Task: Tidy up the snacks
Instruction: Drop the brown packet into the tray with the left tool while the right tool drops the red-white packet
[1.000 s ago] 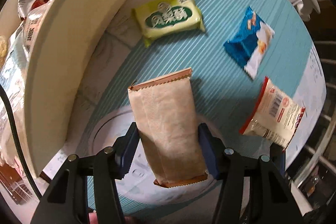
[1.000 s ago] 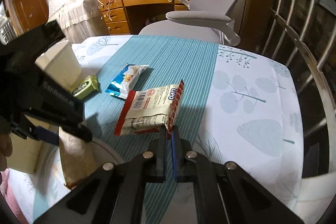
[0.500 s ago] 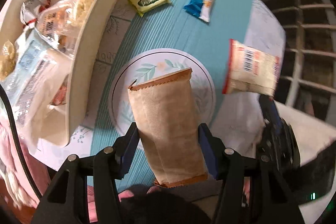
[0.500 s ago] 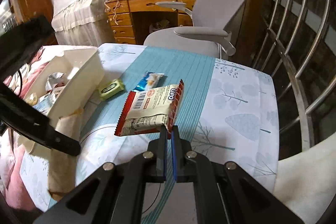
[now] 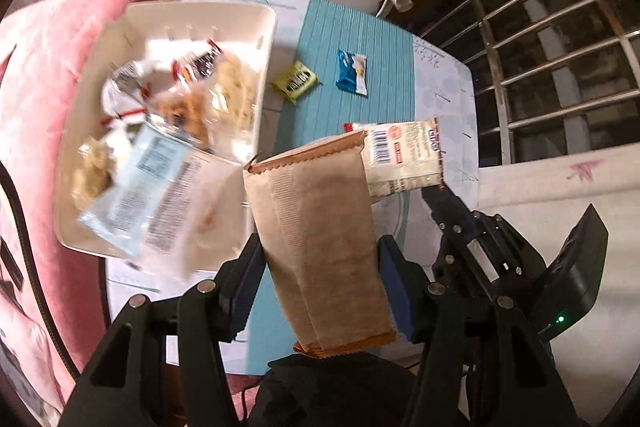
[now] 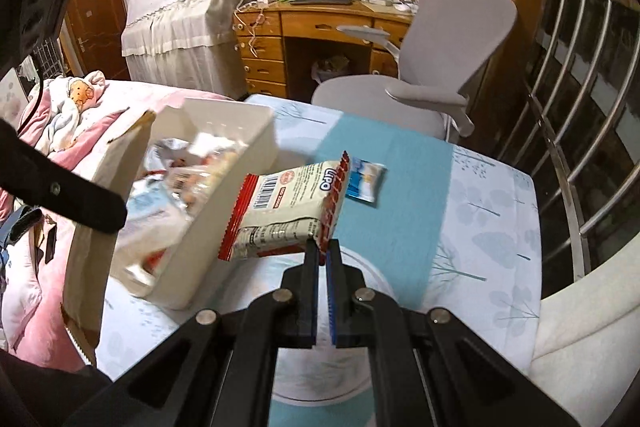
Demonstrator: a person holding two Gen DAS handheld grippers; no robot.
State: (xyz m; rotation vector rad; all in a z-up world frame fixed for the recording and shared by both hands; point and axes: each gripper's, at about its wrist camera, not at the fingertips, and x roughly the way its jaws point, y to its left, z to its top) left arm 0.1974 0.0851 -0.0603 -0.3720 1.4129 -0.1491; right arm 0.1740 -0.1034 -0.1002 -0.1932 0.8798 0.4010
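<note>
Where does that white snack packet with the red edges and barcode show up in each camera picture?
Left wrist view: white packet right of centre, behind the brown packet.
Right wrist view: white packet at centre, pinched by the right gripper.
Shared landmark: blue snack packet on the table.

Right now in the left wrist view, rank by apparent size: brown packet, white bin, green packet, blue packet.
1. white bin
2. brown packet, though enlarged by nearness in the left gripper
3. green packet and blue packet: too alike to rank
</note>
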